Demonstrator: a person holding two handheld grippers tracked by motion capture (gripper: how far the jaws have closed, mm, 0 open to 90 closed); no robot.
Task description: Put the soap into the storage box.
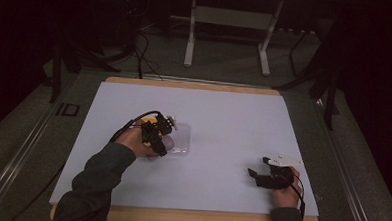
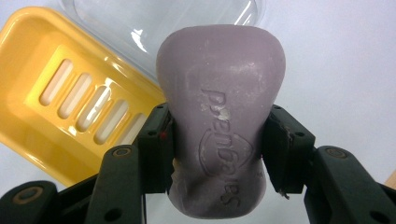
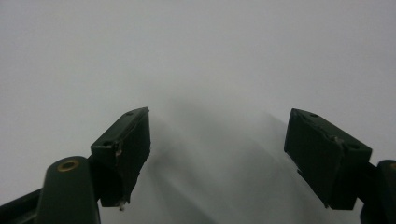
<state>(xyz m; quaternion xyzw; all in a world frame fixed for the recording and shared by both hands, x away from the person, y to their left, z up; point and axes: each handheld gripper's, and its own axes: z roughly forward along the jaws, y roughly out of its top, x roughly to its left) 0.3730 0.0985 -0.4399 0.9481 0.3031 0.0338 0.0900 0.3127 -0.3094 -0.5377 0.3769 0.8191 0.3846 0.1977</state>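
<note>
High view: I see my left gripper at the white mat's centre-left, beside a clear lid; my right gripper rests well apart, near the front right corner.
Left gripper view: jaws clamped on a purple soap bar, held above the mat beside a yellow slotted soap dish.
Right gripper view: jaws spread wide, nothing between them, bare mat beneath.
Risk: I judge the waisted, slick bar could squirt out if I squeeze harder or tilt it.
</note>
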